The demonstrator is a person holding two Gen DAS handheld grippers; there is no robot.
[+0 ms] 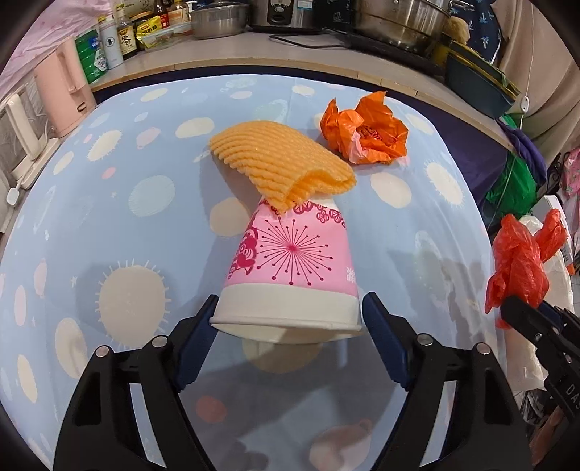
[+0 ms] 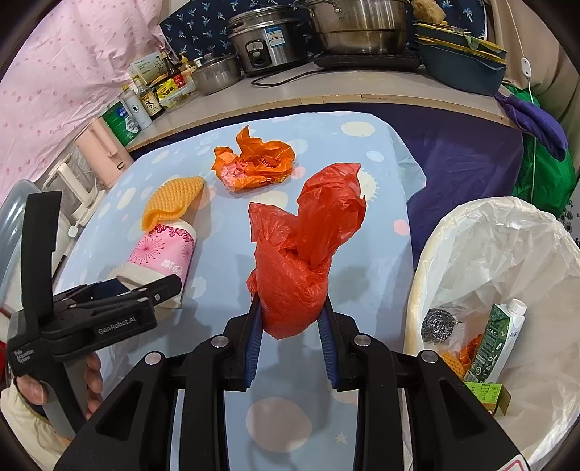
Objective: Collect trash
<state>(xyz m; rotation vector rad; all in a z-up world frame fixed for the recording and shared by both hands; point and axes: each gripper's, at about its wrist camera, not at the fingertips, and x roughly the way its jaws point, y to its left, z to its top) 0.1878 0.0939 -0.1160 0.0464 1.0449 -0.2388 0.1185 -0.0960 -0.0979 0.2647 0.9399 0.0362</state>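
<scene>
A pink and white paper cup (image 1: 290,268) lies on its side on the blue patterned table (image 1: 108,217), its rim toward my left gripper (image 1: 288,319). The left fingers stand on either side of the rim, open, just touching or nearly so. An orange foam net (image 1: 279,163) rests on the cup's base. A crumpled orange plastic bag (image 1: 364,130) lies farther back. My right gripper (image 2: 290,319) is shut on a red plastic bag (image 2: 301,246) and holds it above the table, left of the white-lined trash bin (image 2: 507,253). The cup (image 2: 163,253) also shows in the right wrist view.
The trash bin holds a steel scourer (image 2: 440,324), a green carton (image 2: 494,340) and other scraps. A counter behind the table carries pots (image 2: 359,25), a rice cooker (image 2: 268,40) and bottles (image 2: 145,101). A pink kettle (image 2: 103,152) stands at the left.
</scene>
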